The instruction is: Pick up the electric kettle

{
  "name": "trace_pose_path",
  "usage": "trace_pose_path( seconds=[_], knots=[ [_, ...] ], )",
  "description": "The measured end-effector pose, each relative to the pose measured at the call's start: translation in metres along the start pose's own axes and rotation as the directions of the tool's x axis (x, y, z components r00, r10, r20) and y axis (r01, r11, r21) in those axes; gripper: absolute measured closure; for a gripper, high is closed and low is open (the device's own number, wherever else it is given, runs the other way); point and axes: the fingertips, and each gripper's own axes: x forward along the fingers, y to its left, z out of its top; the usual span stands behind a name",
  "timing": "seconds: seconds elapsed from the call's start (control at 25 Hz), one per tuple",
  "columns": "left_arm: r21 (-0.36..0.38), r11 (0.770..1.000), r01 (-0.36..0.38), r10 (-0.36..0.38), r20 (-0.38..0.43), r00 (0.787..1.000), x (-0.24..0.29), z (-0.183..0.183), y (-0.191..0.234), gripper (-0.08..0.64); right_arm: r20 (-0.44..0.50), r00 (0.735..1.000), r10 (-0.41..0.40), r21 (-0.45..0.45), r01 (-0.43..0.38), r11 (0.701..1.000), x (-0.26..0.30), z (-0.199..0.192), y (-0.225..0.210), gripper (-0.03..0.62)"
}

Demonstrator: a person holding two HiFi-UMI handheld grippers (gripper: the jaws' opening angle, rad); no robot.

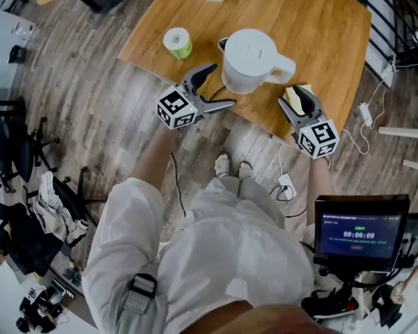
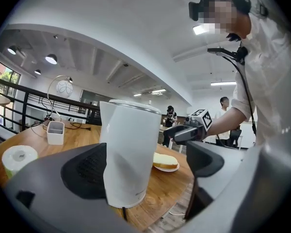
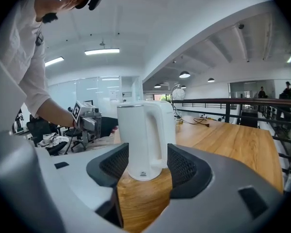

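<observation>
At the table (image 1: 320, 33) edge, our left gripper (image 1: 221, 85) and right gripper (image 1: 301, 101) both gape empty. We'd center the kettle (image 1: 249, 60) handle (image 1: 284, 68) before squeezing.

Electric kettle (image 1: 249, 60): smooth white plastic, slight sheen, metal-look rim. Table (image 1: 320, 40): varnished wood, visible grain. Floor (image 1: 90, 110): matt greyish wood planks. Right gripper (image 3: 148, 165): matt grey plastic, dark mesh-textured pads (image 3: 184, 168).

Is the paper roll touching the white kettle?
Apart. The head view shows a bare strip of table between the paper roll and the electric kettle.
</observation>
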Motion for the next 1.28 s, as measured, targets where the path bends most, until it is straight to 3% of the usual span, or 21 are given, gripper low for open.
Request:
trace_pose_path(
  seconds=[0.32,0.68,1.28],
  knots=[
    [0.017,1.0,0.017,-0.016,-0.051,0.999,0.019,-0.014,0.031,0.015,-0.027,1.0,0.008,0.008,-0.008,1.0,0.019,-0.012,-0.023,0.348],
    [0.064,0.993,0.101,-0.096,-0.078,0.992,0.037,-0.01,0.034,-0.023,-0.022,1.0,0.0,-0.005,0.0,1.0,0.038,-0.008,-0.035,0.348],
    [0.125,0.982,0.139,-0.137,-0.025,0.99,0.059,-0.006,0.037,-0.023,0.011,1.0,0.023,-0.06,-0.022,0.998,0.048,-0.001,-0.043,0.348]
  ],
)
